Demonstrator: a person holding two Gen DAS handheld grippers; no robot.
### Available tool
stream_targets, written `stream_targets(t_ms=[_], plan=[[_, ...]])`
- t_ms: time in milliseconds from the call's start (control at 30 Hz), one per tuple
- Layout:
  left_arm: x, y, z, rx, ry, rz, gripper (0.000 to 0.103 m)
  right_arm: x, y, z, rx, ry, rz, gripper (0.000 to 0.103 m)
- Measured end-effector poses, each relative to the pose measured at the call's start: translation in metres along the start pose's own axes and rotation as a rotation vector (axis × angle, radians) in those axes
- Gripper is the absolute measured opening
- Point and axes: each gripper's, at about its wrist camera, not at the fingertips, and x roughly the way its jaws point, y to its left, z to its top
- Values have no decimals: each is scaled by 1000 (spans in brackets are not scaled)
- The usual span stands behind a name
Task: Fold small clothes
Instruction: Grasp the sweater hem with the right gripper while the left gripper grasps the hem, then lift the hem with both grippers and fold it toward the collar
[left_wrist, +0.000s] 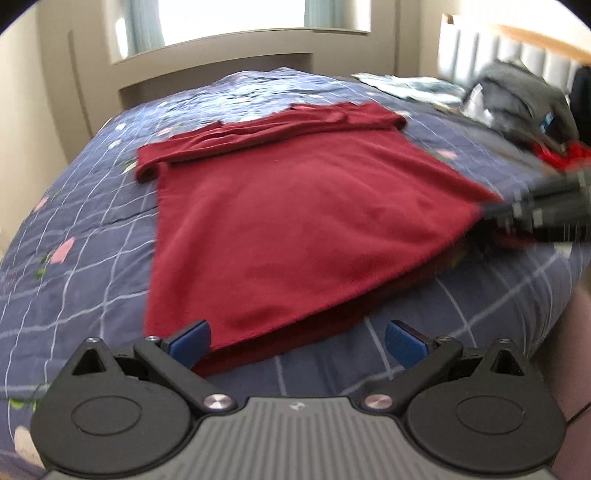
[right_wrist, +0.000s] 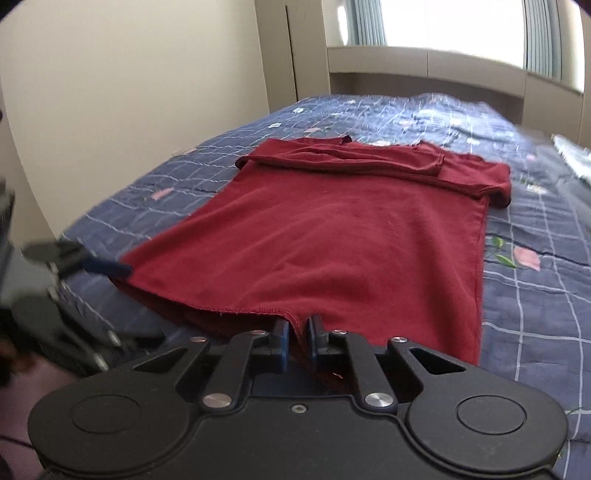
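A dark red shirt (left_wrist: 295, 206) lies flat on the blue checked quilt (left_wrist: 81, 236), its sleeves folded across the far end. My left gripper (left_wrist: 297, 341) is open at the near hem. Its left pad (left_wrist: 192, 341) rests by the shirt's near corner, and nothing is pinched. In the right wrist view my right gripper (right_wrist: 298, 338) is shut on the red shirt (right_wrist: 332, 240) at its hem, and the cloth rises into the jaws. The right gripper (left_wrist: 535, 218) shows blurred at the shirt's right corner. The left gripper (right_wrist: 92, 264) shows blurred at the shirt's left corner.
A heap of dark clothes (left_wrist: 517, 103) with a red item (left_wrist: 561, 153) lies at the bed's far right, by a padded headboard (left_wrist: 517, 48). A pale cloth (left_wrist: 413, 86) lies beyond the shirt. A window ledge (right_wrist: 424, 74) runs behind the bed and a wall (right_wrist: 129, 92) stands at its left.
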Motion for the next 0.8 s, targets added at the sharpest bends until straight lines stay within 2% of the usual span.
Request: stream_targets(t_ms=[200, 267, 433, 500, 533, 567, 600, 667, 733, 800], plan=[[12, -37, 3, 149, -114, 106, 103, -3, -5, 14, 21, 20, 33, 10], [18, -47, 4, 196, -122, 115, 99, -5, -5, 18, 23, 13, 38, 10], [22, -58, 10, 226, -154, 106, 93, -11, -7, 20, 26, -3, 51, 10], [22, -61, 12, 230, -166, 76, 82, -12, -9, 21, 30, -8, 54, 10], [22, -61, 13, 228, -168, 58, 71, -13, -9, 21, 29, -10, 54, 10], [22, -60, 14, 222, -169, 40, 55, -14, -9, 21, 27, -13, 54, 10], [21, -59, 15, 213, -169, 28, 48, -15, -10, 22, 24, -15, 54, 10], [19, -56, 16, 202, -172, 32, 23, -16, -11, 23, 22, -18, 60, 10], [18, -50, 19, 182, -172, 25, 9, -18, -11, 23, 17, -20, 61, 10], [17, -39, 23, 143, -159, -13, 7, -18, -10, 23, 5, -23, 63, 10]])
